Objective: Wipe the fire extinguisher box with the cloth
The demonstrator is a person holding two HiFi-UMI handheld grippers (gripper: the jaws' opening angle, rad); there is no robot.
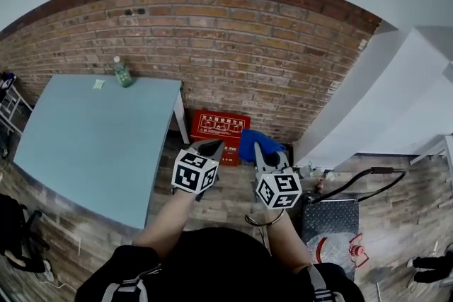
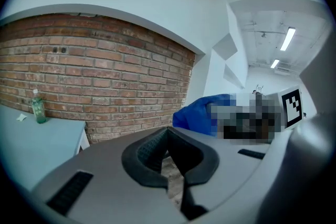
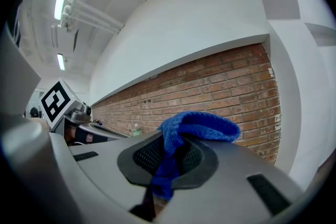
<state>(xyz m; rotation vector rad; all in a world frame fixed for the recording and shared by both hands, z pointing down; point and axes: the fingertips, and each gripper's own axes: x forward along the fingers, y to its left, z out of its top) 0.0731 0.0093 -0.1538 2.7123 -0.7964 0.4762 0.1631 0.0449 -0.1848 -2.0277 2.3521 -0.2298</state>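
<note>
A pale blue table (image 1: pixel 99 138) filled the left side, with a green bottle (image 1: pixel 123 73) and a small scrap (image 1: pixel 98 84) near its far edge by the brick wall (image 1: pixel 233 39). Just right of the table leg, the red fire extinguisher box (image 1: pixel 221 125) sat on the floor against the wall. Its long axis ran along the wall and its printed face was turned up toward the head camera. The print was too small to read, and its near edge was hidden behind the grippers.

The left gripper (image 1: pixel 209 146) was closed with nothing between its jaws. The right gripper (image 1: pixel 263 149) pinched the blue cloth (image 1: pixel 252 141), which overlapped the box's right end in the head view; whether the two touched could not be told. A metal case (image 1: pixel 329 217) stood farther right.
</note>
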